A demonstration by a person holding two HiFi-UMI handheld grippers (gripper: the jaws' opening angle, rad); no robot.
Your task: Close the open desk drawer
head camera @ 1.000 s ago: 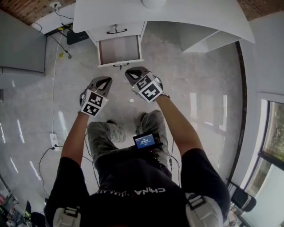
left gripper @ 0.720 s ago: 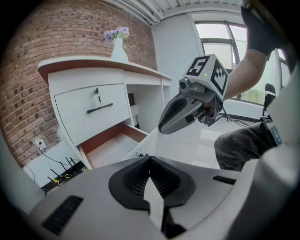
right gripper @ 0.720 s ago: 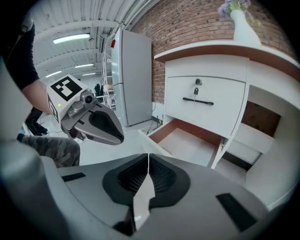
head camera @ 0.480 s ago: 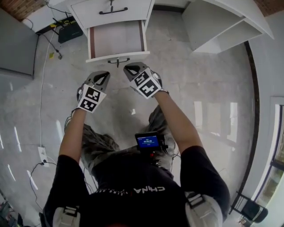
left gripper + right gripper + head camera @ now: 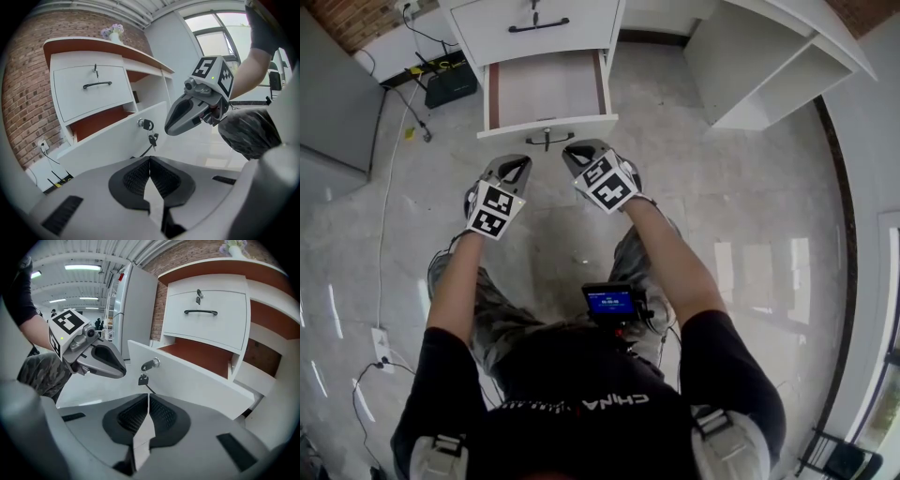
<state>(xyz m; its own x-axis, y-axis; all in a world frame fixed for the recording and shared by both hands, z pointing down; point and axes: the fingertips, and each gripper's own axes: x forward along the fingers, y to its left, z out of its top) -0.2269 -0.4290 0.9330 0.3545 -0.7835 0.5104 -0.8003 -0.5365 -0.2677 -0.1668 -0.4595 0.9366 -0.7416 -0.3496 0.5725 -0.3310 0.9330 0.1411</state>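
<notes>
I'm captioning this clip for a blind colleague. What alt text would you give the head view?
Seen from above, the white lower drawer stands pulled open, and a person holds the left gripper and right gripper just short of its front, touching nothing. The upper drawer is shut; the person's arms and legs fill the lower frame.

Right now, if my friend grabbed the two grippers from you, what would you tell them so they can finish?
Left gripper: shut, empty, just short of the drawer front.
Right gripper: shut, empty, beside it.
Lower drawer: pulled out, nothing seen inside, with a key in its lock. Upper drawer is shut.
Done: nothing yet; neither gripper seems to touch the drawer.
Left: probably press on the front and push it in.
</notes>
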